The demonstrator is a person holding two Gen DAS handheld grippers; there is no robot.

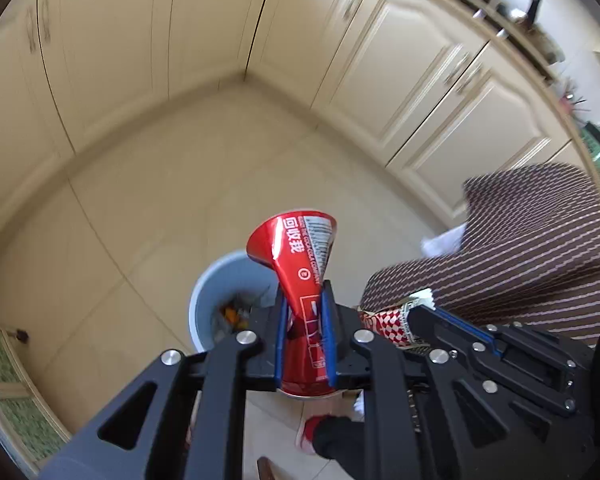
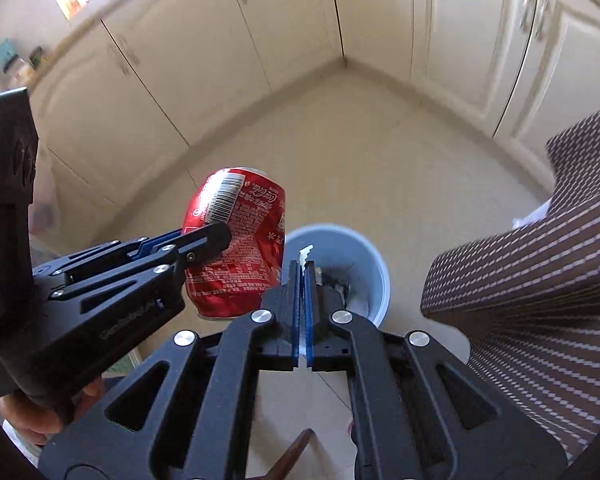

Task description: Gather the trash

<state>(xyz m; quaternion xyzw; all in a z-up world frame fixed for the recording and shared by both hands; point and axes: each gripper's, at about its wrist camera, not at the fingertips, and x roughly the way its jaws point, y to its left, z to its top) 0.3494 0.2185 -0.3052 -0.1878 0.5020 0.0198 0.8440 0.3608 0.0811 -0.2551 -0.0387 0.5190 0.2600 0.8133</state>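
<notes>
Left wrist view: left gripper (image 1: 305, 312) jaws pinch the crushed red can (image 1: 300, 264), held over the pale-blue bin (image 1: 204, 292) for dropping. Right gripper (image 2: 303, 280) jaws are pressed together on a wrapper (image 1: 392, 324), likewise above the bin.

The pale blue trash bin (image 1: 220, 280) in the lower middle of the left wrist view is half covered by a crushed red can (image 1: 300, 264), its contents a dark blur. In the right wrist view, only a white scrap tip (image 2: 306, 253) pokes past closed fingers at frame centre. Blurred cabinet handles (image 2: 534, 10) streak the upper right.
</notes>
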